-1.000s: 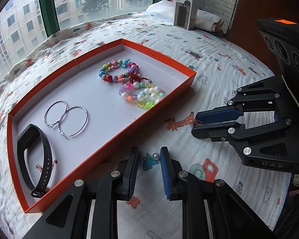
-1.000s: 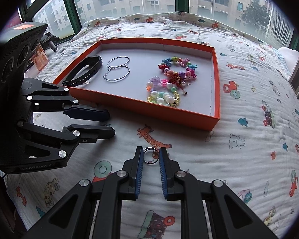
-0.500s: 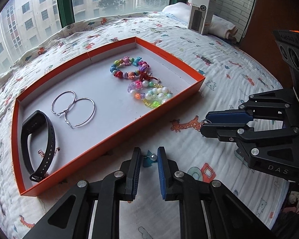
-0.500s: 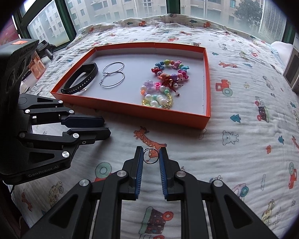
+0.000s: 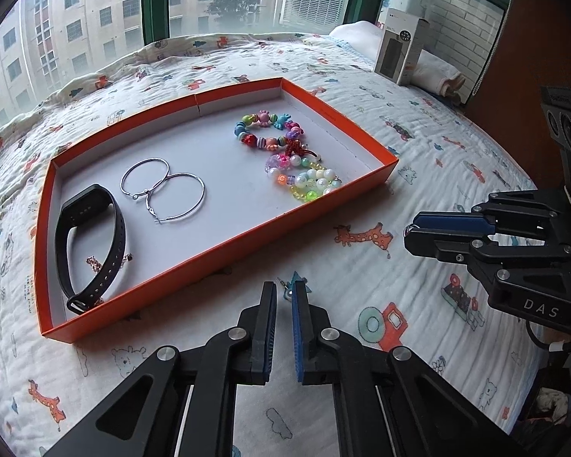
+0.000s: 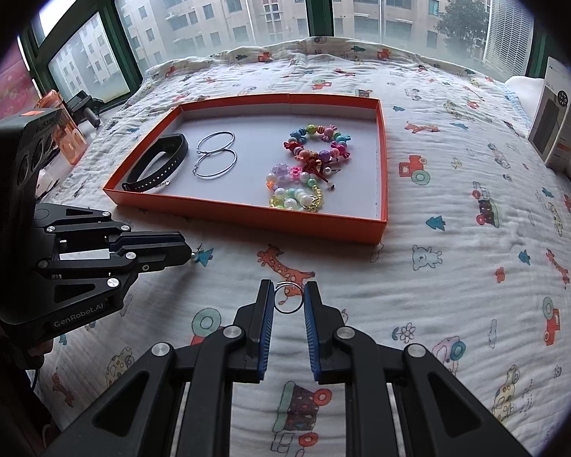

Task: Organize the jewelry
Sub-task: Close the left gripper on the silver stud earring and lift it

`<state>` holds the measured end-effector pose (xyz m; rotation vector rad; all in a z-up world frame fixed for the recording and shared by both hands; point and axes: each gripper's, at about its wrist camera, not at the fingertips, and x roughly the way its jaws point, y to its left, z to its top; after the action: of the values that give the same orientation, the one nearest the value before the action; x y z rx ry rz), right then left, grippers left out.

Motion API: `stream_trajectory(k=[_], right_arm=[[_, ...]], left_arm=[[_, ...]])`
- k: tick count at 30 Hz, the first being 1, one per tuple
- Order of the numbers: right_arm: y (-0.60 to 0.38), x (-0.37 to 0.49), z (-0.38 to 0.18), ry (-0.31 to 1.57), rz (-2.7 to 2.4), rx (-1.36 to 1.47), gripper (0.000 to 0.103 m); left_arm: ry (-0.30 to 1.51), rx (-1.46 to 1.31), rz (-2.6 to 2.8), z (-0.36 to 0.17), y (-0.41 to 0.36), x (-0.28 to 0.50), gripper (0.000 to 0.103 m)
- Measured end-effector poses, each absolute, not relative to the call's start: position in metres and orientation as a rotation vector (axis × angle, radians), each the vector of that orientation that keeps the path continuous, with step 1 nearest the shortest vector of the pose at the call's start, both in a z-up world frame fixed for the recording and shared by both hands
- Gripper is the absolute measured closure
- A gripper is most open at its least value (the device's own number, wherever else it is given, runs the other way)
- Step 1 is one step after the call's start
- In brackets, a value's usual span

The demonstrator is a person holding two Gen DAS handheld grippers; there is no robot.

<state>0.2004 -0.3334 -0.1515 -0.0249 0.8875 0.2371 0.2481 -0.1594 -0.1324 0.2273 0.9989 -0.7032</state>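
Right gripper (image 6: 288,297) pinches a ring (image 6: 287,298) lying flat, hole facing up

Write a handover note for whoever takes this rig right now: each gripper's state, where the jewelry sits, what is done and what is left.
Left gripper: shut on a small pearl earring, low over the bedspread.
Right gripper: shut on a thin metal ring, also just off the bedspread.
Done: in the orange tray lie the black band, two hoop earrings and the beaded bracelets.
Left: carry the earring and the ring into the tray and release them.
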Motion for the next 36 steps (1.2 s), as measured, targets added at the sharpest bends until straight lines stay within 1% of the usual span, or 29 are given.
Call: stream_trajectory(k=[3, 15, 17, 18, 19, 20, 24, 26, 29, 31, 33, 36], right_arm=[[-0.334, 0.200, -0.152, 0.887, 0.241, -0.022, 0.084], [-0.336, 0.203, -0.155, 0.893, 0.253, -0.014, 0.084], [-0.335, 0.203, -0.155, 0.895, 0.256, -0.017, 0.084], [-0.335, 0.204, -0.156, 0.895, 0.256, -0.019, 0.084], [-0.335, 0.205, -0.156, 0.895, 0.255, -0.020, 0.084], [-0.335, 0.206, -0.156, 0.896, 0.256, -0.019, 0.084], [-0.335, 0.209, -0.158, 0.901, 0.253, -0.023, 0.084], [-0.335, 0.210, -0.159, 0.906, 0.250, -0.025, 0.084], [-0.336, 0.213, -0.161, 0.911, 0.246, -0.024, 0.084], [-0.336, 0.214, -0.163, 0.915, 0.245, -0.022, 0.084], [-0.335, 0.216, -0.164, 0.920, 0.246, -0.026, 0.084], [-0.334, 0.218, -0.166, 0.927, 0.248, -0.028, 0.084]], left_arm=[[1.007, 0.216, -0.718, -0.131, -0.157, 0.247, 0.095], [1.002, 0.364, -0.838, -0.141, -0.163, 0.252, 0.092], [0.999, 0.391, -0.877, -0.141, -0.165, 0.255, 0.085], [0.991, 0.413, -0.889, -0.141, -0.166, 0.256, 0.071], [0.977, 0.442, -0.884, -0.141, -0.168, 0.257, 0.053], [0.959, 0.467, -0.883, -0.142, -0.169, 0.258, 0.050], [0.941, 0.503, -0.971, -0.146, -0.171, 0.262, 0.051], [0.938, 0.507, -1.005, -0.145, -0.171, 0.265, 0.053], [0.929, 0.520, -1.054, -0.145, -0.170, 0.269, 0.062], [0.923, 0.534, -1.084, -0.144, -0.169, 0.273, 0.073], [0.917, 0.546, -1.115, -0.143, -0.169, 0.276, 0.075], [0.902, 0.595, -1.163, -0.144, -0.171, 0.274, 0.075]])
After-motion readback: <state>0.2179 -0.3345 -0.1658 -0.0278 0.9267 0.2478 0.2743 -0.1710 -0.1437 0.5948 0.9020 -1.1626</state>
